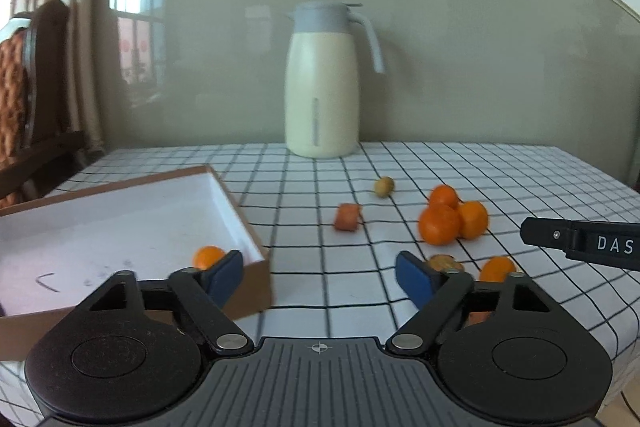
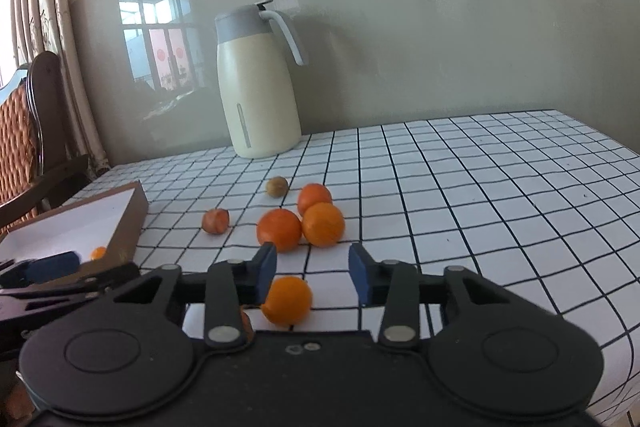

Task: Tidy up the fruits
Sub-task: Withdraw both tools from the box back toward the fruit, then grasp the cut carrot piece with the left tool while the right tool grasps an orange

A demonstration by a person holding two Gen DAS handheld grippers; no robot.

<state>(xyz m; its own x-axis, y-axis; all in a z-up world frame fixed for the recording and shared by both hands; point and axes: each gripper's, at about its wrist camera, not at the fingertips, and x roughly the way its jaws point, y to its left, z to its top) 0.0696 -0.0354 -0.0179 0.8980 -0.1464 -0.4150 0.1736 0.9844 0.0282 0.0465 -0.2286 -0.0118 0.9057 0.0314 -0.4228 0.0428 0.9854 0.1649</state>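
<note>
My left gripper [image 1: 320, 277] is open with nothing between its blue pads, low over the checked cloth just right of a shallow cardboard box [image 1: 248, 227]. One orange [image 1: 208, 257] lies in the box's near corner. Three oranges [image 1: 452, 219] cluster to the right, with a reddish fruit [image 1: 347, 217], a small brown-green fruit [image 1: 384, 186], a brown fruit [image 1: 446, 262] and another orange [image 1: 497, 269] around them. My right gripper [image 2: 313, 271] holds its pads a narrow gap apart and grips nothing. A lone orange [image 2: 287, 301] lies just below its left pad, and the three oranges [image 2: 304, 223] lie ahead.
A cream thermos jug [image 1: 322, 87] with a grey lid stands at the back against the wall. A wooden chair [image 1: 36, 87] and curtains are at the far left. The table's edge [image 2: 600, 307] drops off on the right. A finger of the right gripper [image 1: 580, 243] reaches in from the right.
</note>
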